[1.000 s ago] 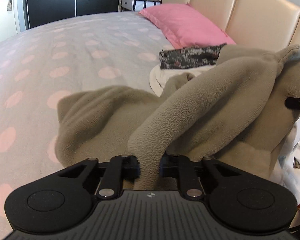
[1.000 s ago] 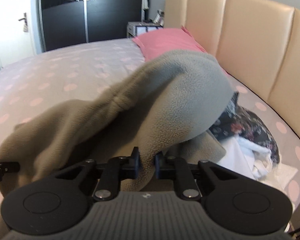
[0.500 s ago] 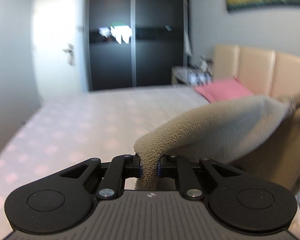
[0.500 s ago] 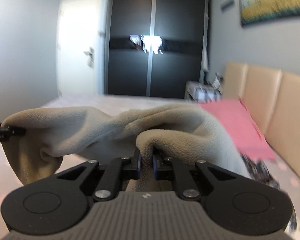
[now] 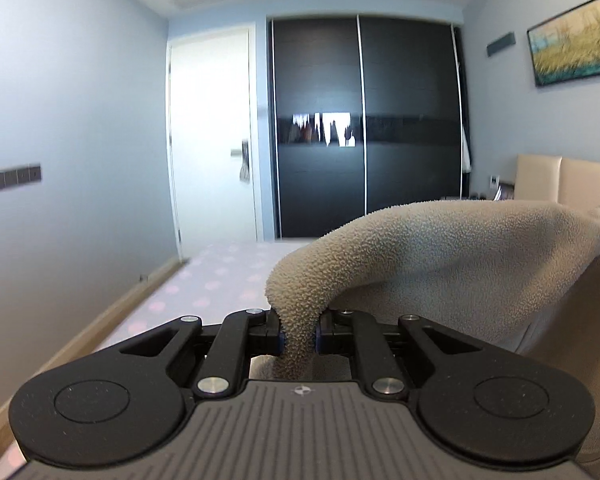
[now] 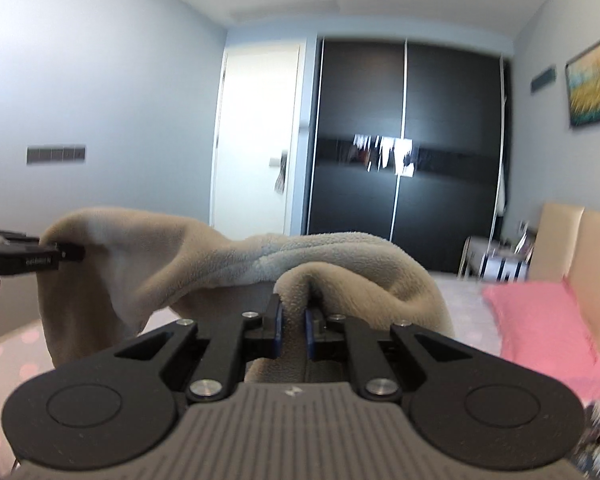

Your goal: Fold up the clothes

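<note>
— What are the right tongs [image 6: 293,330] gripping?

— A fold of the beige fleece garment [image 6: 228,264], pinched tight between the blue pads [image 6: 277,332].

— And the other end?

— Over at the left edge, the left tongs [image 6: 70,254] clamp another corner, so the fleece hangs between the two above the bed [image 6: 466,300].

— Anything behind?

— A pink pillow [image 6: 540,328] against the cream headboard [image 6: 580,248], a dark wardrobe [image 6: 404,136], a white door [image 6: 256,136].

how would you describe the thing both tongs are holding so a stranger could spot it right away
Start at the bed with the pink-dotted cover facing the black wardrobe. Held above it, strung between the left tongs and right tongs, is a beige fleece garment. Unlike the smooth pink pillow nearby, it is nubbly and sagging.
</note>
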Tool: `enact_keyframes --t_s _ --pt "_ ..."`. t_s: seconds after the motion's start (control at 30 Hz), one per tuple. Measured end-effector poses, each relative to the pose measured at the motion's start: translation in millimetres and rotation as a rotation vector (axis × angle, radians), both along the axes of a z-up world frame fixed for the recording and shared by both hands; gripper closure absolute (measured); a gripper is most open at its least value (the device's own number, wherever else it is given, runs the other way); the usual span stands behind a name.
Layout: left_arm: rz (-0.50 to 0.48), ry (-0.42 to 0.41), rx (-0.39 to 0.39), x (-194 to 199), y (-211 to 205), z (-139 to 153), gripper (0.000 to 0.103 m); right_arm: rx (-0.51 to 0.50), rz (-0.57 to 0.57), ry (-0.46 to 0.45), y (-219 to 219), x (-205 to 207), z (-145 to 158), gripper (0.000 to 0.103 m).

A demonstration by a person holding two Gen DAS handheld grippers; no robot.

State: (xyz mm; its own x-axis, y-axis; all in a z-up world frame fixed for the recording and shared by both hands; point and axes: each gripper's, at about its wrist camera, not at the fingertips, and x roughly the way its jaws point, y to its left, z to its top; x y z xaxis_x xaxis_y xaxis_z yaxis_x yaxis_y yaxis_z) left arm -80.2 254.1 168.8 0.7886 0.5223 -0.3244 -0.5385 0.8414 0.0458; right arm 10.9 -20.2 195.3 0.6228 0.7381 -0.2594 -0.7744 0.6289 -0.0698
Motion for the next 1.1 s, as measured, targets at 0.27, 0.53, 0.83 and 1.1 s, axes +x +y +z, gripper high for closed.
enact_keyframes --t_s 0.27,0.53,0.83,1.1 --pt "-0.041 0.190 -0.132 24 16 -84 0.093 -0.200 -0.061 0.150 18 19 -98 0.091" --pt "-0.217 0.301 -0.166 21 -8 -139 0.090 -0.412 -0.199 0.276 6 61 -155 0.089" --pt "-0.359 0.344 -0.167 24 -39 -172 0.081 -0.496 -0.179 0.242 -35 43 -150 0.061" --pt "-0.430 0.338 -0.202 25 -38 -168 0.057 -0.578 0.098 -0.029 -9 27 -124 0.031"
